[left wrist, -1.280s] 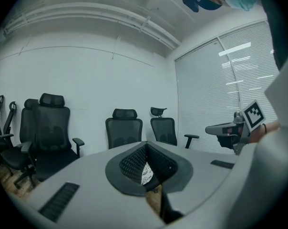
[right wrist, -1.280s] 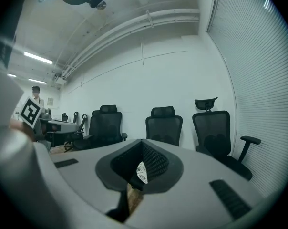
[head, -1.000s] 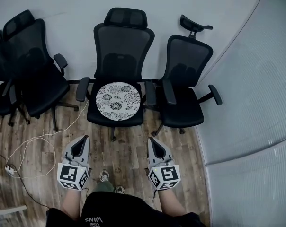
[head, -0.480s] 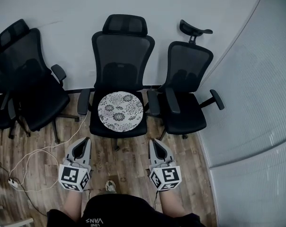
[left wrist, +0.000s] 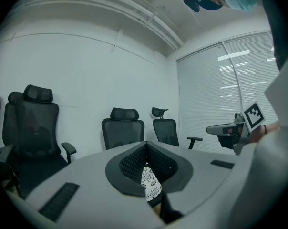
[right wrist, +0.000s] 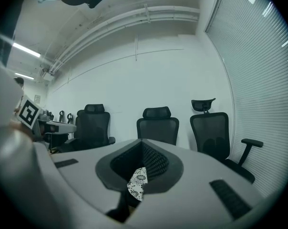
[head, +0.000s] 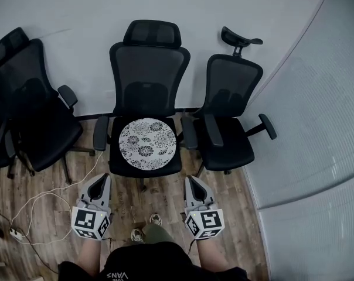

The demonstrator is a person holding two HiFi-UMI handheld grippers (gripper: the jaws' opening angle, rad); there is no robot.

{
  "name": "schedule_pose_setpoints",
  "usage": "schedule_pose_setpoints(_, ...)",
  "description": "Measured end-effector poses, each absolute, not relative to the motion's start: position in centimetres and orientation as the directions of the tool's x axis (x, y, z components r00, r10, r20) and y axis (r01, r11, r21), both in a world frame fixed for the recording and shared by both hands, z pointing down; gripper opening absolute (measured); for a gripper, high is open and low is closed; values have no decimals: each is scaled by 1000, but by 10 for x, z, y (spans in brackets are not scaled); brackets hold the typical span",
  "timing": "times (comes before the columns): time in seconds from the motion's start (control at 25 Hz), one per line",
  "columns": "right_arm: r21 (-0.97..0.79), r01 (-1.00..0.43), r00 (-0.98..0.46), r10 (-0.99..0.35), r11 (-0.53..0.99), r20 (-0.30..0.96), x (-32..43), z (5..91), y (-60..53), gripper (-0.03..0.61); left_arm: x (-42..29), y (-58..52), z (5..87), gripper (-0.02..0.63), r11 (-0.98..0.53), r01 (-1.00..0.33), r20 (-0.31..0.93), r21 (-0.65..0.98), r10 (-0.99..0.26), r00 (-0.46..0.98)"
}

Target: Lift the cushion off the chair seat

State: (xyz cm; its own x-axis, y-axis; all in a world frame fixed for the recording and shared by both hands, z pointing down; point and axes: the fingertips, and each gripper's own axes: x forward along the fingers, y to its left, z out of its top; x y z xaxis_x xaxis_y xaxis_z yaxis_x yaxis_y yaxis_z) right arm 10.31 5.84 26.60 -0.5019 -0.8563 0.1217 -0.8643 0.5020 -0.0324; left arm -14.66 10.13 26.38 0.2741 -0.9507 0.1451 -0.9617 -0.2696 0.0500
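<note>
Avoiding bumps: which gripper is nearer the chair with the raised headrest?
Right. The right gripper hangs before the gap beside that chair; the left gripper hangs before the middle chair's far armrest.

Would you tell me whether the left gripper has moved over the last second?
Yes. In the head view the left gripper has come forward, toward the middle chair: the gap between its tip and the seat's front edge has narrowed.

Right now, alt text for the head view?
Round floral cushion lies on the seat of the middle mesh office chair, flanked by similar chairs against a white wall. The left gripper and right gripper, both shut and empty, hover short of it.
</note>
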Motion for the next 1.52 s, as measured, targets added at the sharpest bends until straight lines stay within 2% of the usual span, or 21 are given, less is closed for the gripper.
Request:
schedule_pose_setpoints(1.04, -24, -787, -614, -780, 616, 122, 113, 267, -101, 17, -123, -33, 262, 11, -162, -986, 138, 49, -976, 167)
schedule_pose_setpoints(1.52, -40, -800, -598, -789, 599, 142, 104, 277, -145, 17, -138, -78, 271, 11, -164, -984, 160, 62, -972, 172)
